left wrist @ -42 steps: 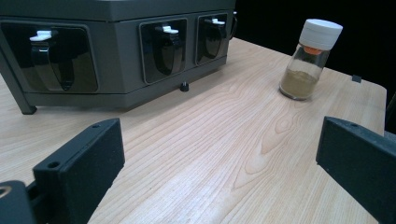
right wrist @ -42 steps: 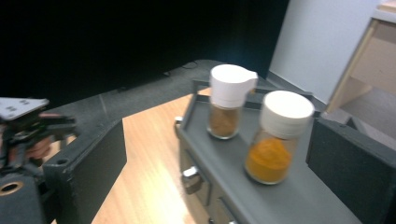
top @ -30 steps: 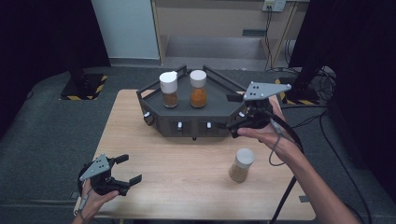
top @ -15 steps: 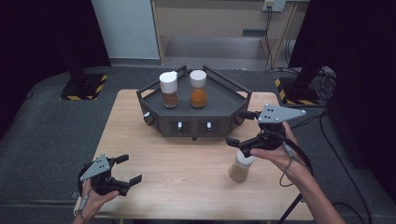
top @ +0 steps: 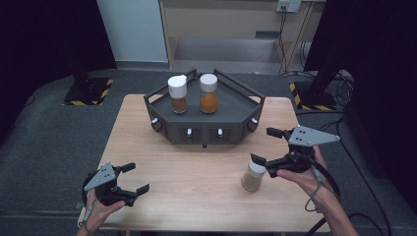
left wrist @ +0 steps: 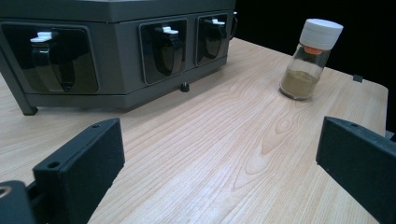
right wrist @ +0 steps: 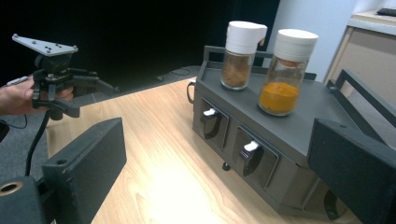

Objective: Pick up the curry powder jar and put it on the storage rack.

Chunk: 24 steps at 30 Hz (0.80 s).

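A dark grey rack [top: 231, 105] stands at the table's far middle and carries two white-capped jars, one of brown spice [top: 178, 93] and one of orange spice [top: 209, 93]. A third jar [top: 252, 176], filled with tan powder, stands alone on the wood at the front right. My right gripper [top: 265, 146] hovers open just right of and above that jar, its near jaw over the cap; nothing sits between its jaws. My left gripper [top: 136, 178] rests open at the front left corner, with nothing in it. The left gripper view faces the tan jar [left wrist: 310, 58] across bare wood.
The rack's front [right wrist: 280, 135] has several small white-tipped levers [right wrist: 210, 114]. The left gripper [right wrist: 53, 79] shows far off in the right gripper view. Cables [top: 339, 88] lie on the grey floor right of the table [top: 142, 128]. Dark curtains flank both sides.
My right gripper has come away from the rack's right corner, toward the person and lower, ending beside the tan jar. The left gripper has stayed put.
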Available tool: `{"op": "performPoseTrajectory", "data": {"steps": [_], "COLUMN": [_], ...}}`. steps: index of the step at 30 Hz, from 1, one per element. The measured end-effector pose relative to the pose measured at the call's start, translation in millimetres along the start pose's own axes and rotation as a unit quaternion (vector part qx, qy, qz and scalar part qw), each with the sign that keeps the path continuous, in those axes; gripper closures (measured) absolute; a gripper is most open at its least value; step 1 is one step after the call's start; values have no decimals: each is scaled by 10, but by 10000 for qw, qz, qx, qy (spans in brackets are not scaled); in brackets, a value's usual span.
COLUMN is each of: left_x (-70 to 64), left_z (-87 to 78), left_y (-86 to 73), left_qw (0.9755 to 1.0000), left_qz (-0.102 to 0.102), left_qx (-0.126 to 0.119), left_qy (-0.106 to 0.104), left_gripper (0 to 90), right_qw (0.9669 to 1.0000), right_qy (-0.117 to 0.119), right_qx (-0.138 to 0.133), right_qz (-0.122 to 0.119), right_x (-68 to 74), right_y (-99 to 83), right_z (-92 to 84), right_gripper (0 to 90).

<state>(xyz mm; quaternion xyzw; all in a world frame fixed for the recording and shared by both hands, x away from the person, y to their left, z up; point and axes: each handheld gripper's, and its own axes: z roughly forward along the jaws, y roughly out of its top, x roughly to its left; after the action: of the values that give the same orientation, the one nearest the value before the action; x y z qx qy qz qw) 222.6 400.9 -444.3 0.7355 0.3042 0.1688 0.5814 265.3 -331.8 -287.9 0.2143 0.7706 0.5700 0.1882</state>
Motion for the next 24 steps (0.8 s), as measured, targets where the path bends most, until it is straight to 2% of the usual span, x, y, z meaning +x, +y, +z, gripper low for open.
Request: {"op": "performPoseTrajectory", "data": {"steps": [10, 20, 24], "left_x": [-3, -12, -14], "left_z": [-2, -1, -3], "left_y": [0, 4, 4], "left_qw": [10000, 10000, 10000], "left_qz": [1, 6, 8], "left_qx": [-2, 12, 10], "left_qy": [3, 16, 21], "left_gripper": [2, 2, 2], "right_qw": [9990, 9966, 9952], "right_qy": [-333, -651, -872], "right_qx": [-129, -93, -75], "right_qz": [256, 489, 447], "right_x": [65, 121, 182], "right_y": [-256, -522, -597], "right_z": [-228, -409, -458], "right_gripper": [53, 53, 54]}}
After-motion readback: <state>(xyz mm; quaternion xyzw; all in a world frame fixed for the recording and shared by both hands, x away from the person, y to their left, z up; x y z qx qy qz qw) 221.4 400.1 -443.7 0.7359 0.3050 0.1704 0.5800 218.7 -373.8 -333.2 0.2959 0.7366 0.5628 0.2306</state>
